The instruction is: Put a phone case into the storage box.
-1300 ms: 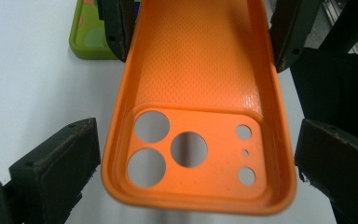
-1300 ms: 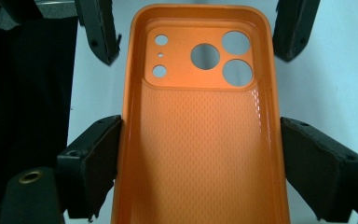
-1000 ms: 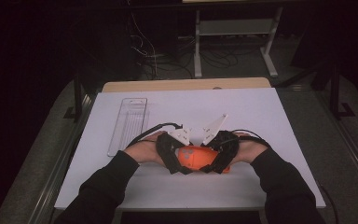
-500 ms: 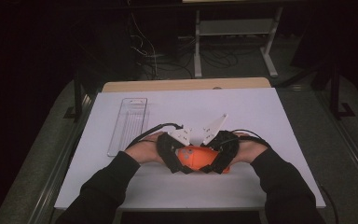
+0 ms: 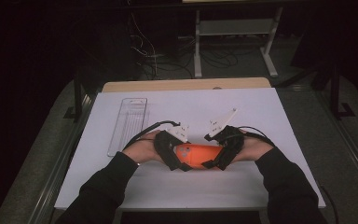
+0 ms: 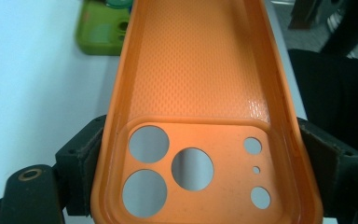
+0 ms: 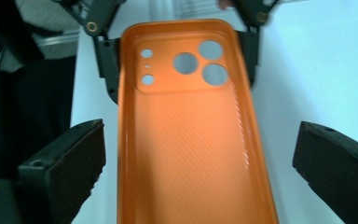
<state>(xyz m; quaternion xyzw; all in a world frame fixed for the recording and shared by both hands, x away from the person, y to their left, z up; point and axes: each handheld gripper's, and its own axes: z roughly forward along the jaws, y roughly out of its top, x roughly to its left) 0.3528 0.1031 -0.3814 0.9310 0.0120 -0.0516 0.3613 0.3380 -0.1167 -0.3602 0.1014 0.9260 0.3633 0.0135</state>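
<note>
- My left gripper [image 6: 200,186] clamps the orange phone case [image 6: 196,93] at its camera-hole end.
- Its long axis runs left to right across the high view's lower centre.
- My right gripper [image 7: 196,163] stands apart around the other end.

The high view is dim and dark at its edges, with only the white table [image 5: 261,116] lit. Both gripper views are bright; glare sits on the orange case [image 6: 256,109], and the far background blurs.
</note>
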